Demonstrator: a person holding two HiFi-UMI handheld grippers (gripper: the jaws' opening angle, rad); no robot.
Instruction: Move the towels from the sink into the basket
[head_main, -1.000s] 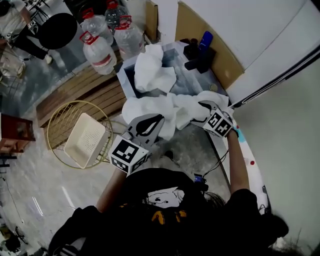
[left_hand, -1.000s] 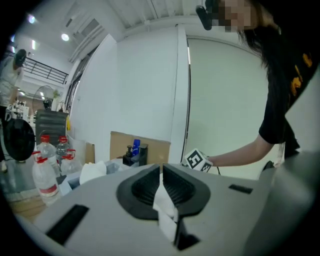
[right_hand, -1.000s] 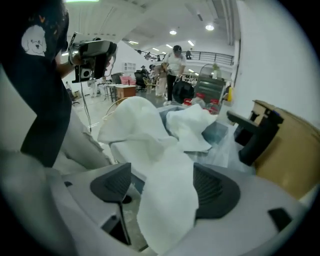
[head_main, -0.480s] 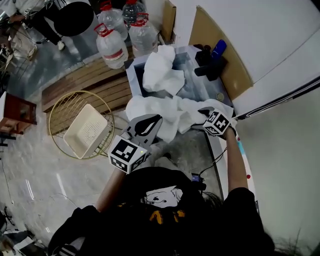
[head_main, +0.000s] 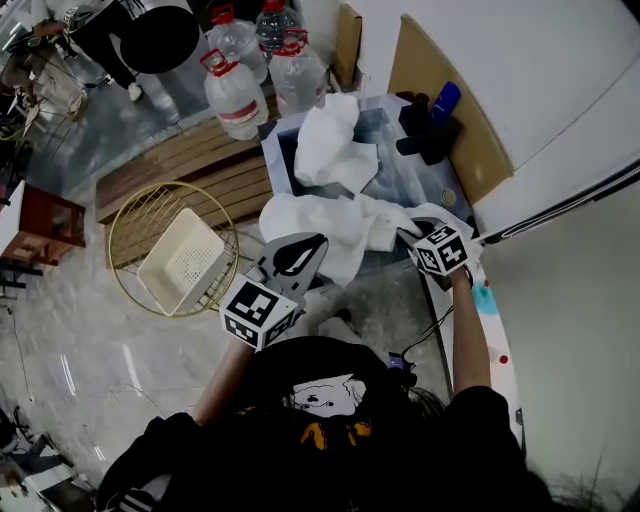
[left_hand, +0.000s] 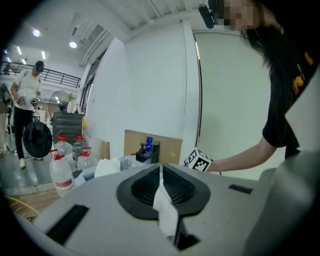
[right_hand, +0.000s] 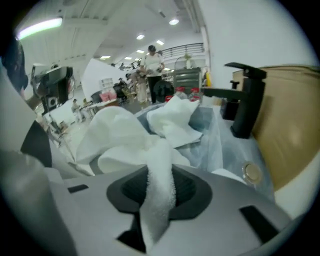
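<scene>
A long white towel (head_main: 335, 222) hangs over the front rim of the sink (head_main: 272, 152). A second crumpled towel (head_main: 333, 148) lies inside the sink. My left gripper (head_main: 297, 258) is at the long towel's lower left edge and is shut on a thin fold of it (left_hand: 164, 207). My right gripper (head_main: 420, 236) is at the same towel's right end. Its jaws are closing, and a thick roll of the towel (right_hand: 159, 182) is squeezed between the pads. The round gold wire basket (head_main: 125, 215) stands on the floor to the left, apart from both grippers.
A cream plastic tray (head_main: 182, 265) lies inside the basket. A black faucet (head_main: 425, 125) stands at the sink's back right, with a drain (right_hand: 251, 172) below it. Three water bottles (head_main: 235, 95) stand on a wooden pallet (head_main: 180, 165) behind the basket. People stand far off.
The right gripper's jaws have closed in on the towel's right end. The left gripper has kept its hold and place. The head view has shifted slightly.
</scene>
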